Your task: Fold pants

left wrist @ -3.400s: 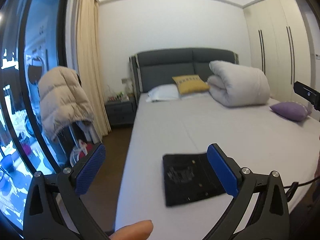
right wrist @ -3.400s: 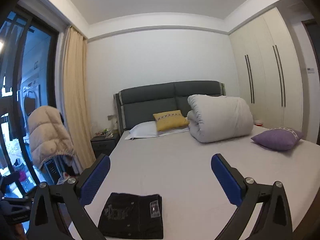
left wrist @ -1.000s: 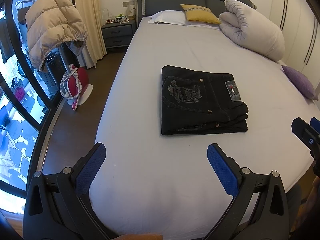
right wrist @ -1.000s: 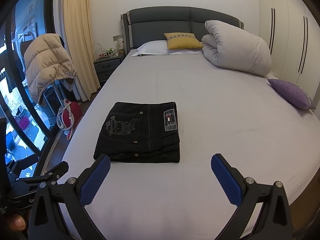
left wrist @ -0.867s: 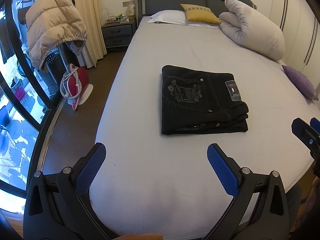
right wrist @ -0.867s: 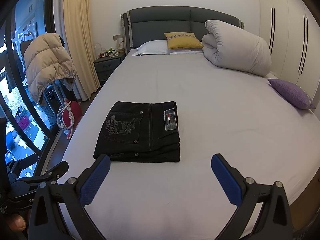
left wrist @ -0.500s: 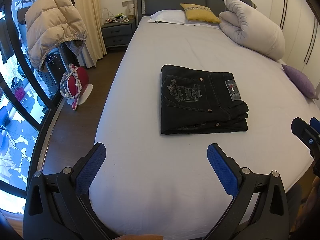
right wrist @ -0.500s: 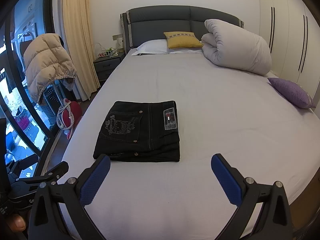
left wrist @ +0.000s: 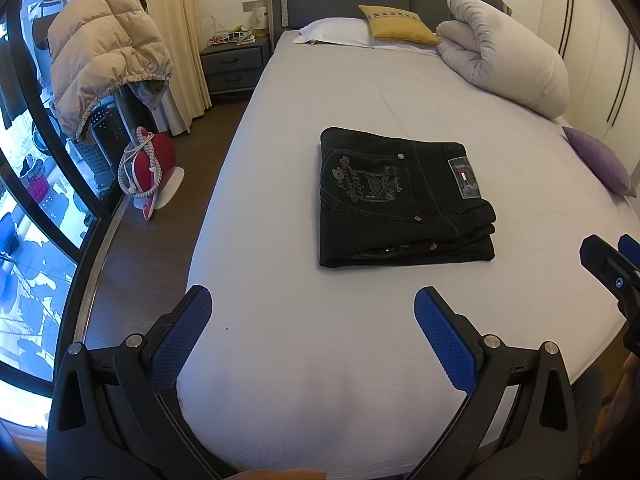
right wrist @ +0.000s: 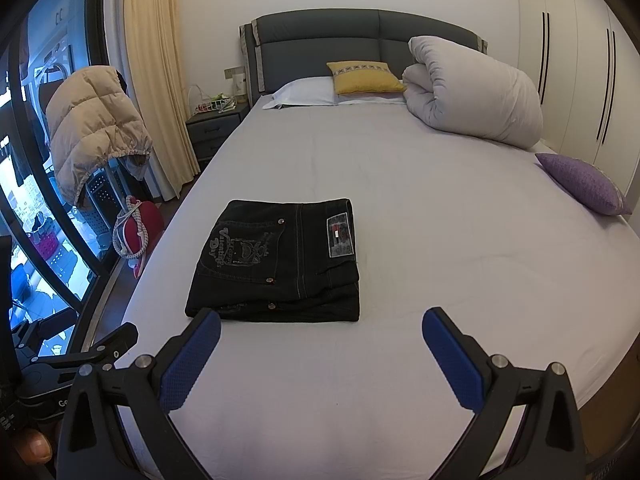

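Black jeans (left wrist: 400, 200) (right wrist: 280, 260) lie folded into a compact rectangle on the light grey bed sheet (left wrist: 360, 80), back pocket embroidery and a label patch facing up. My left gripper (left wrist: 312, 308) hovers open over the foot end of the bed, short of the jeans, holding nothing. My right gripper (right wrist: 320, 328) is open too, empty, just nearer than the jeans' front edge. The right gripper's fingers (left wrist: 608, 264) show at the right edge of the left wrist view; part of the left gripper's frame (right wrist: 80, 356) shows at the lower left of the right wrist view.
A rolled white duvet (left wrist: 504, 64), a yellow cushion (left wrist: 396, 20), a white pillow (right wrist: 308, 90) and a purple cushion (right wrist: 584, 184) lie at the head and right side. A nightstand (left wrist: 232, 64), a beige puffer jacket (left wrist: 104, 52) and a red bag (left wrist: 148, 164) stand left of the bed.
Since 3.4 s ago both grippers have tilted down from facing the headboard to looking onto the folded jeans. Over the last second nothing has visibly moved.
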{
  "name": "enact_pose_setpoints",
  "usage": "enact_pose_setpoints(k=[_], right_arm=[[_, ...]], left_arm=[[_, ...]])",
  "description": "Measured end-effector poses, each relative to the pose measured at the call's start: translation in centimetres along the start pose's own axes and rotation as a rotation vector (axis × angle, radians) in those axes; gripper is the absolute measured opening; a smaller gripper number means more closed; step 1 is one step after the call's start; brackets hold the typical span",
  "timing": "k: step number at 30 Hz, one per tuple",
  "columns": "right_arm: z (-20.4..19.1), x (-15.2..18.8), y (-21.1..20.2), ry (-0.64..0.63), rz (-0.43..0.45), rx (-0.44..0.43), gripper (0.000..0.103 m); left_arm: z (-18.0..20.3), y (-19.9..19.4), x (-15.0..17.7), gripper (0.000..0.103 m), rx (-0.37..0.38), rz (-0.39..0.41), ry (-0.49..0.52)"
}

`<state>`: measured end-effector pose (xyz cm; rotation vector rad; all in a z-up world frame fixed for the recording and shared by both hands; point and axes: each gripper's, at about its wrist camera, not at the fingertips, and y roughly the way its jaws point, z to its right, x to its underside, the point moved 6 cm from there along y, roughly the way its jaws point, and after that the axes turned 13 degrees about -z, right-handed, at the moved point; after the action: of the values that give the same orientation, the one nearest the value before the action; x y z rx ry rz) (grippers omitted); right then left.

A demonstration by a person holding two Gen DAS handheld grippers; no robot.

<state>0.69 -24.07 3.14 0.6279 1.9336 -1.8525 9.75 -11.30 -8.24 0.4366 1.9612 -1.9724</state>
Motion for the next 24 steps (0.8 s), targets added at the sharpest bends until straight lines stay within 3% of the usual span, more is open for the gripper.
enact_pose_setpoints(k=[24], right_arm=[[0.5,1.1,0.5,0.004,-0.019,-0.010,0.103]], left_arm=[[-0.1,0.2,0.1,0.103,0.001,0.005,0.018]])
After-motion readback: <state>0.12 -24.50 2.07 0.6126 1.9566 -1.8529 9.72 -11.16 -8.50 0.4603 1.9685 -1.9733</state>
